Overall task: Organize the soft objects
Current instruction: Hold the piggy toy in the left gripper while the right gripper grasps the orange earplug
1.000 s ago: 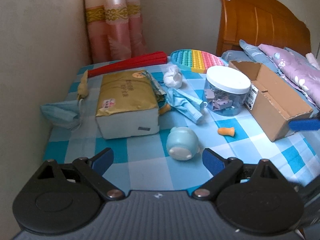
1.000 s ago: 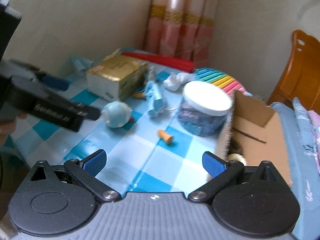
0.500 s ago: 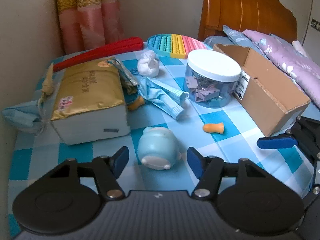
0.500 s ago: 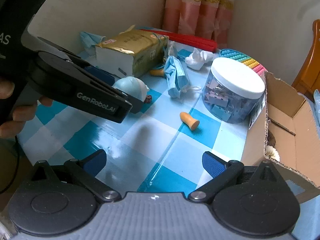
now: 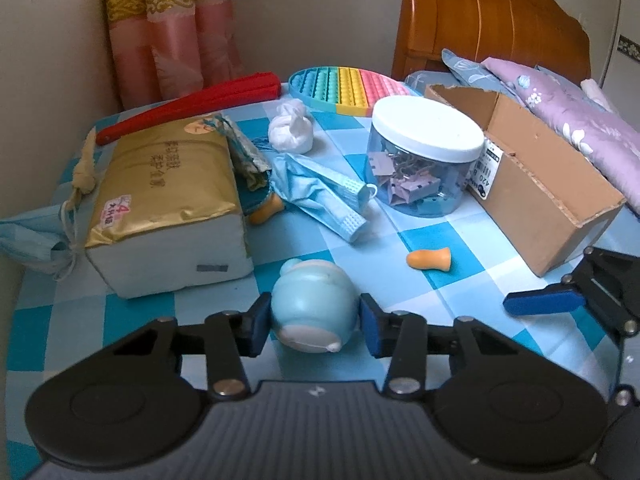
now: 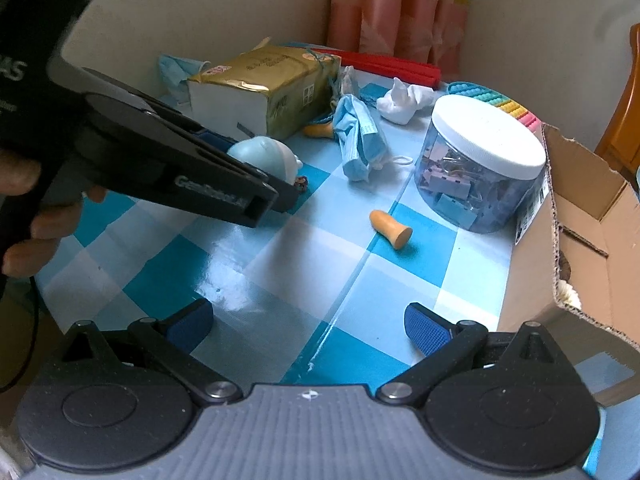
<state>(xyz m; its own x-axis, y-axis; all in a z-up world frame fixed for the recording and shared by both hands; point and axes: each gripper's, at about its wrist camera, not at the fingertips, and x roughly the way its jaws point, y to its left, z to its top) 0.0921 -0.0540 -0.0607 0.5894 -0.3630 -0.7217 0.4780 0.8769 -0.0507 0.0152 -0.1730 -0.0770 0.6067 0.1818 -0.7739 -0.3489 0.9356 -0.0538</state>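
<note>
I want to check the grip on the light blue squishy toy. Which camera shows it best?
The left wrist view: the light blue squishy toy sits centred between the left hand-held gripper's closing pads, which touch its sides. In the right wrist view that gripper's body hides most of the toy.

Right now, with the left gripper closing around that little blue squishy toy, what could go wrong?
1. The left gripper, whose jaws have just been closing, has the blue toy between its pads; being round and soft, the toy may squirt out.
2. The tissue pack sits close beside it, so a lift could bump it.
3. The right gripper hangs open nearby; the two could collide.
</note>
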